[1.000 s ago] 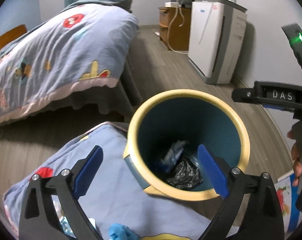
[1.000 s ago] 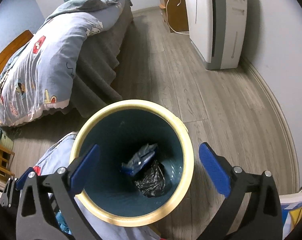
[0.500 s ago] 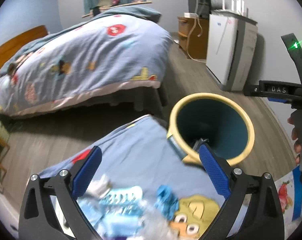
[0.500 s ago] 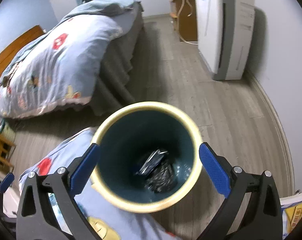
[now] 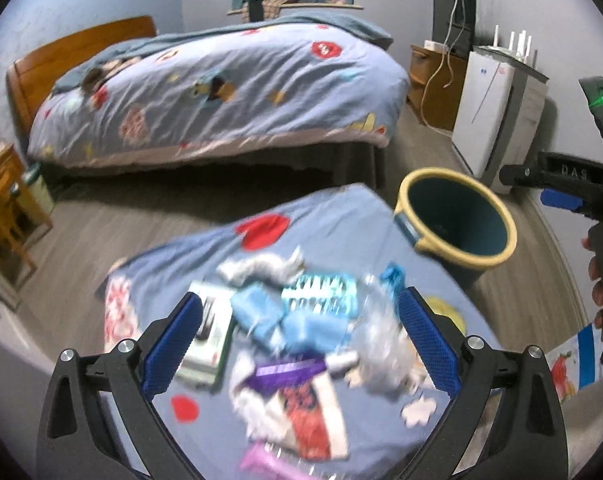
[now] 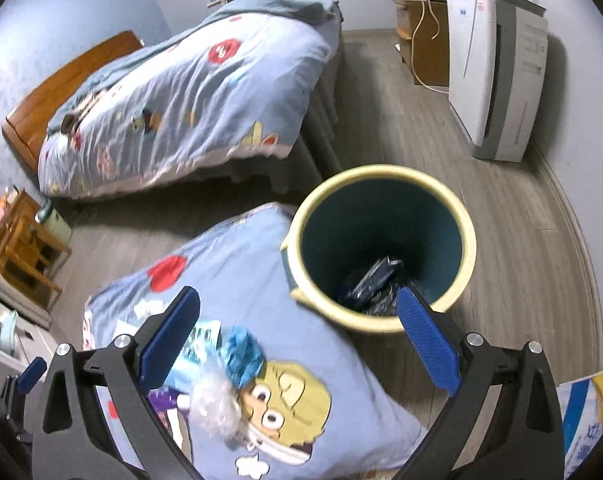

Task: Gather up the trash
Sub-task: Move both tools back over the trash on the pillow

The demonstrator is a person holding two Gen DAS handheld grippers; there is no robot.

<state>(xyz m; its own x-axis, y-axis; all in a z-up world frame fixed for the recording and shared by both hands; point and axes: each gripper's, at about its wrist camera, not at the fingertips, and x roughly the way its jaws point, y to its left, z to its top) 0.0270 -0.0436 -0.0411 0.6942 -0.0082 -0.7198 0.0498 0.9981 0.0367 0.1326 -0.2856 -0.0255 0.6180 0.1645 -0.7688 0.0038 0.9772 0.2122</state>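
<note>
**Left wrist view: wrappers awaiting pickup**

Left gripper (image 5: 297, 342), jaws wide and empty, hovers above blurred mixed wrappers (image 5: 301, 320) on a blue cartoon-print cloth (image 5: 333, 224). Right gripper (image 6: 297, 340), equally spread, holds nothing beside the yellow-rimmed teal bin (image 6: 381, 240). Overlapping litter risks a multi-item grab.

Trash pile (image 5: 297, 332) on cushion (image 5: 341, 224); bin (image 6: 381, 240) right of cushion; bed (image 5: 221, 96) behind both.

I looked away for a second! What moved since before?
The left gripper swung from over the bin to the trash pile on the blanket. The right gripper backed off slightly. Both stayed open and empty; the bin stayed put.
</note>
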